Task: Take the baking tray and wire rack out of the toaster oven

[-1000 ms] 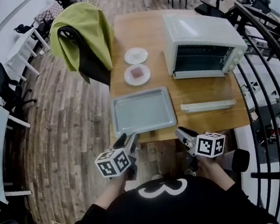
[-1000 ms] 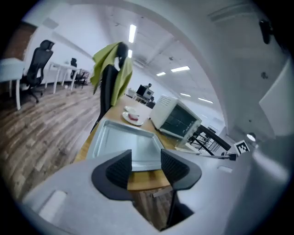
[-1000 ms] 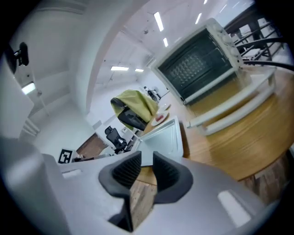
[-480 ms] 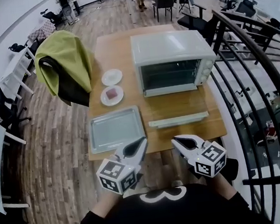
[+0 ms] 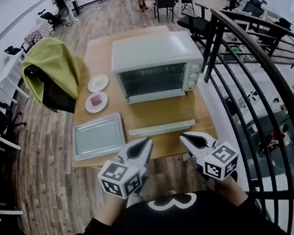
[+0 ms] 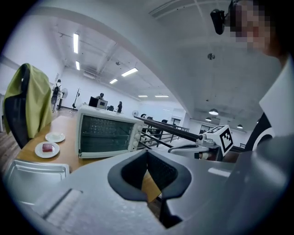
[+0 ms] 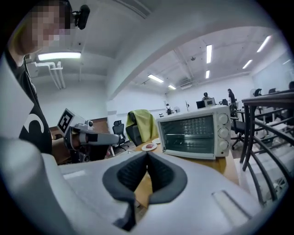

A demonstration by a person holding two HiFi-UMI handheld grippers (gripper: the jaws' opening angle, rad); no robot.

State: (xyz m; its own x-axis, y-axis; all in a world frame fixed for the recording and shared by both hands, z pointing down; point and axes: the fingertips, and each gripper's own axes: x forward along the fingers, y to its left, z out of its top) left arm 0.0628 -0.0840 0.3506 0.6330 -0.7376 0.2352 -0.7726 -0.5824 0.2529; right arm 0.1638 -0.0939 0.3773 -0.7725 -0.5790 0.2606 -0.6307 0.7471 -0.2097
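On the left half of the surface (image 5: 205,111) the baking tray (image 5: 98,136) is already out of the oven. It lies flat with its long axis running 9 to 3 o'clock along the near edge, and two small plates (image 5: 98,83) sit beyond it at 12 o'clock. The left claw (image 5: 145,142) is pinched fully together on nothing and hangs off the near edge, close to the person's body. The tray lies at about 10 o'clock from it, so this claw is the nearer one to that side. Just ahead of the gap between the two claws a pale narrow strip (image 5: 161,128) lies crosswise, and I cannot tell what it is. The toaster oven (image 5: 154,61) stands past it, at 12 to 1 o'clock from the left claw and 11 o'clock from the right claw (image 5: 186,137), which is likewise closed tight and empty. The oven's door is shut and faces 6 o'clock, so I judge that either claw would have to open it first. No wire rack shows on the surface. A level line behind the glass may be the rack still inside. A second ago both claws were parted and sat lower, at the near edge, the left one just short of the tray's rim. Since then they have shut and come up and back, while the tray, plates, strip and oven have kept their places
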